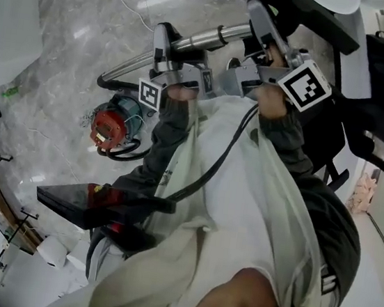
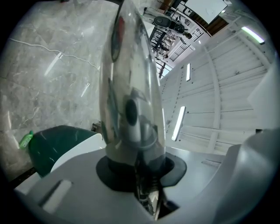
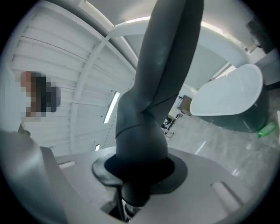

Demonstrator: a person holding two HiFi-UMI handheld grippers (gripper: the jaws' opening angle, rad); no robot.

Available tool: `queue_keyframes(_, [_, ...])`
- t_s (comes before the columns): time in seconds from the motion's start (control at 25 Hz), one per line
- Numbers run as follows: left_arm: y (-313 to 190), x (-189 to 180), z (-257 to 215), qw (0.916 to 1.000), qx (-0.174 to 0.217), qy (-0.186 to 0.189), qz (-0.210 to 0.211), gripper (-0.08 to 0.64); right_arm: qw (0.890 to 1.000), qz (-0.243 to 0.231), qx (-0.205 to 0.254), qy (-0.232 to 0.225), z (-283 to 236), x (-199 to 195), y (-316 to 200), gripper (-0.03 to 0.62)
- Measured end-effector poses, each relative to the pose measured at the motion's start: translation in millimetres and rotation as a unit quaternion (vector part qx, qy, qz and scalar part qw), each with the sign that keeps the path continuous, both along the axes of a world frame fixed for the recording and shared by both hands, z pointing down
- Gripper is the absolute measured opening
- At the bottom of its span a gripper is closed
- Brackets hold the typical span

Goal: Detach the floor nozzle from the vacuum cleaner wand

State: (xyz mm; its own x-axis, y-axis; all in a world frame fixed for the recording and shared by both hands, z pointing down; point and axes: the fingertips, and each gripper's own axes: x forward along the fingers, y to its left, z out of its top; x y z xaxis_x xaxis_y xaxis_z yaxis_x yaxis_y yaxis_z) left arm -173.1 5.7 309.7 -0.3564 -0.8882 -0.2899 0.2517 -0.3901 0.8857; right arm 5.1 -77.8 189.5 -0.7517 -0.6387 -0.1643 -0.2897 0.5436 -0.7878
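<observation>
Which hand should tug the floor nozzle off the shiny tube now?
Right, probably. The right gripper has its jaws shut on the dark nozzle neck, so it can pull. The left gripper clamps the shiny wand, better for holding it steady.

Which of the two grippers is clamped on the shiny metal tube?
The left gripper, on the chrome wand; the right gripper holds a dark grey part.

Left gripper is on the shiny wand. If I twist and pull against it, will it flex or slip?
The wand looks like polished, mirror-bright metal tube, so it is probably rigid and unlikely to flex. Its glossy round surface is likely slippery, so it could turn inside the left gripper clamped on it. It seems long, so expect some leverage.
</observation>
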Motion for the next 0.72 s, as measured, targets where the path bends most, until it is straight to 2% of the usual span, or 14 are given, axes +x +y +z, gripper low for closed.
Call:
queue_keyframes(0.08, [3,-1,-2,1.0,0.002,0.0,0.001,0.076,1.0,-0.018,0.017,-0.008,-4,-3,3,0.12])
queue_keyframes(0.12, [4,-1,-4,1.0,0.004,0.004,0.003,0.074,0.997,-0.056,0.054,-0.013,-11,-6,10,0.12])
queue_keyframes(0.16, [6,0,-6,0.9999,0.008,0.009,0.006,0.073,0.988,-0.105,0.108,-0.02,-20,-9,20,0.12])
queue_keyframes(0.24, [11,6,-12,0.9996,0.013,0.021,0.012,0.071,0.954,-0.198,0.219,-0.045,-33,-5,43,0.118])
queue_keyframes(0.28, [11,9,-13,0.9995,0.014,0.025,0.011,0.071,0.938,-0.229,0.255,-0.058,-34,1,48,0.118])
queue_keyframes(0.32, [11,12,-14,0.9995,0.013,0.028,0.008,0.071,0.926,-0.251,0.274,-0.069,-33,6,49,0.118])
queue_keyframes(0.36, [10,13,-12,0.9996,0.009,0.028,0.004,0.071,0.921,-0.264,0.278,-0.076,-32,7,47,0.118])
queue_keyframes(0.4, [9,13,-8,0.9996,0.001,0.028,-0.001,0.071,0.923,-0.263,0.268,-0.078,-31,5,42,0.118])
queue_keyframes(0.44, [8,12,-3,0.9996,-0.008,0.028,-0.004,0.071,0.936,-0.245,0.244,-0.074,-30,1,37,0.118])
queue_keyframes(0.52, [8,5,6,0.9992,-0.022,0.031,-0.012,0.071,0.976,-0.153,0.148,-0.039,-20,-5,23,0.111])
queue_keyframes(0.56, [8,1,11,0.9989,-0.023,0.036,-0.019,0.066,0.991,-0.094,0.088,-0.018,-11,-4,17,0.11])
queue_keyframes(0.6, [9,-2,14,0.9984,-0.021,0.044,-0.028,0.066,0.998,-0.042,0.038,-0.003,-2,-1,14,0.11])
queue_keyframes(0.64, [9,-3,17,0.9979,-0.018,0.052,-0.035,0.062,1.0,-0.002,0.007,0.005,3,4,13,0.11])
queue_keyframes(0.72, [7,-1,15,0.9975,-0.005,0.06,-0.038,0.061,1.0,0.021,0.002,0.008,0,9,12,0.11])
